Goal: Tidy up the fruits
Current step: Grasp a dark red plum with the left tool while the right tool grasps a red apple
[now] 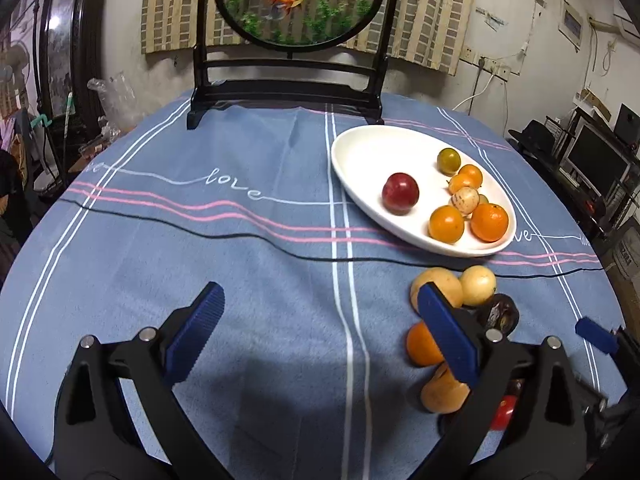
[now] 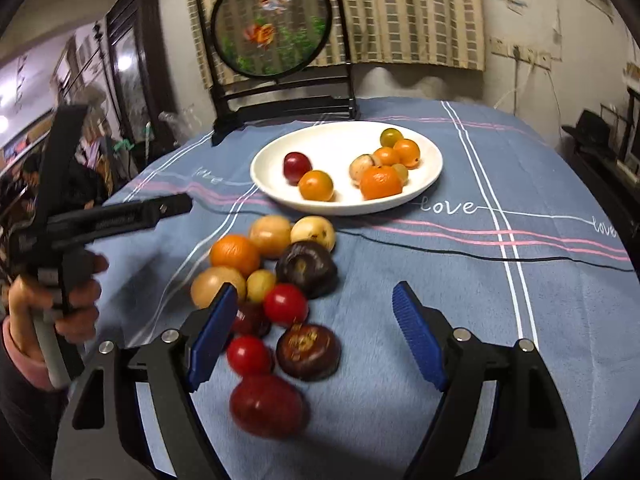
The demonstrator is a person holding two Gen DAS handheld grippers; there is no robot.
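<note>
Fruits are split into two lots on the round table w/ blue striped cloth (image 2: 460, 280). One lot is already laid in the white oval ceramic plate (image 2: 280, 152) toward the far edge, in front of the black-framed round goldfish screen (image 2: 272, 32): a dark red plum (image 2: 297, 167), several small oranges, a green-yellow one and a pale speckled one. The other lot is heaped loose on the cloth, nearer the near edge and just short of the thin black cable (image 2: 480, 254) that is stretched across the table.

In the loose heap are seen an orange mandarin (image 2: 235, 255), pale yellow round fruits, two dark purple-brown wrinkled fruits (image 2: 307, 268), two small red tomatoes (image 2: 285, 305) and a large red plum (image 2: 266, 406), blurred.

Step in hand, as judged: a fresh pick from the heap, approx. half the fruit being still off the plate.

Right gripper (image 2: 316, 336) is held w/ blue pads apart and nothing gripped; the tomatoes and one dark fruit lie between and just ahead of its fingers. Left gripper (image 1: 320, 332) is spread wide over bare cloth, empty, w/ the heap beside its right finger.

Next move, prob.: one fruit is to be singled out, the pads lowered either side w/o nudging neighbours, which are touching and could roll. A gentle close is called for, then a carry over the cable to a bare part of the plate.
</note>
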